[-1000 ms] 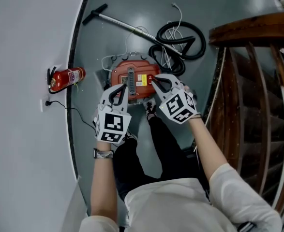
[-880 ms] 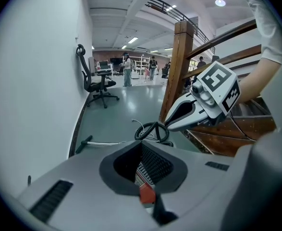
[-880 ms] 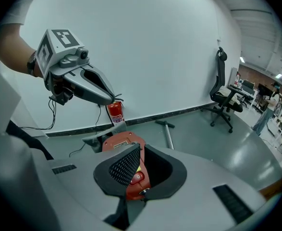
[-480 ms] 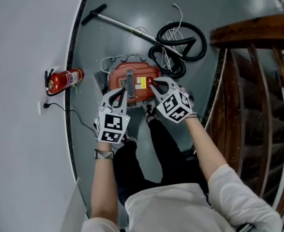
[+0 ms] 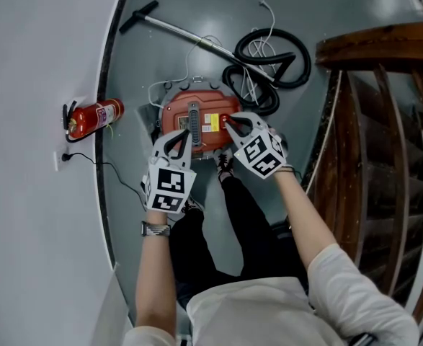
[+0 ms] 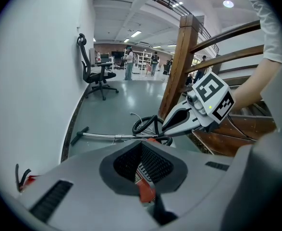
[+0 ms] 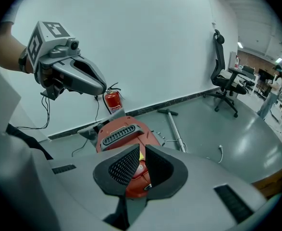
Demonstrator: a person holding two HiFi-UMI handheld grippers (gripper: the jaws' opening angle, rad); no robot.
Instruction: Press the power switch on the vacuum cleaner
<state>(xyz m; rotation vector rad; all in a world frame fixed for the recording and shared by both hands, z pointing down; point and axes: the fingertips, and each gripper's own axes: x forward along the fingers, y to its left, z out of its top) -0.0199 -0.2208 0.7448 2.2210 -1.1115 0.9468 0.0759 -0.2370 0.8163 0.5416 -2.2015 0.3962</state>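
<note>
The red vacuum cleaner (image 5: 197, 121) lies on the grey floor, with a grey handle along its top and a yellow label beside it. In the head view my left gripper (image 5: 180, 140) hangs shut over the body's near left part. My right gripper (image 5: 227, 122) is also shut, and its tip is at the body's right edge by a small red spot. Whether it touches there I cannot tell. In the left gripper view the left gripper (image 6: 141, 146) shows red casing behind its pads. In the right gripper view the right gripper (image 7: 142, 150) points down at the vacuum cleaner (image 7: 121, 129).
A black hose (image 5: 269, 56) coils behind the vacuum and a metal wand (image 5: 175, 29) lies at the far left. A fire extinguisher (image 5: 92, 116) stands by the curved white wall. A wooden stair railing (image 5: 370, 121) runs along the right. The person's legs are below the grippers.
My right gripper has shifted slightly left, closer to the vacuum's right edge. The left gripper has barely moved.
</note>
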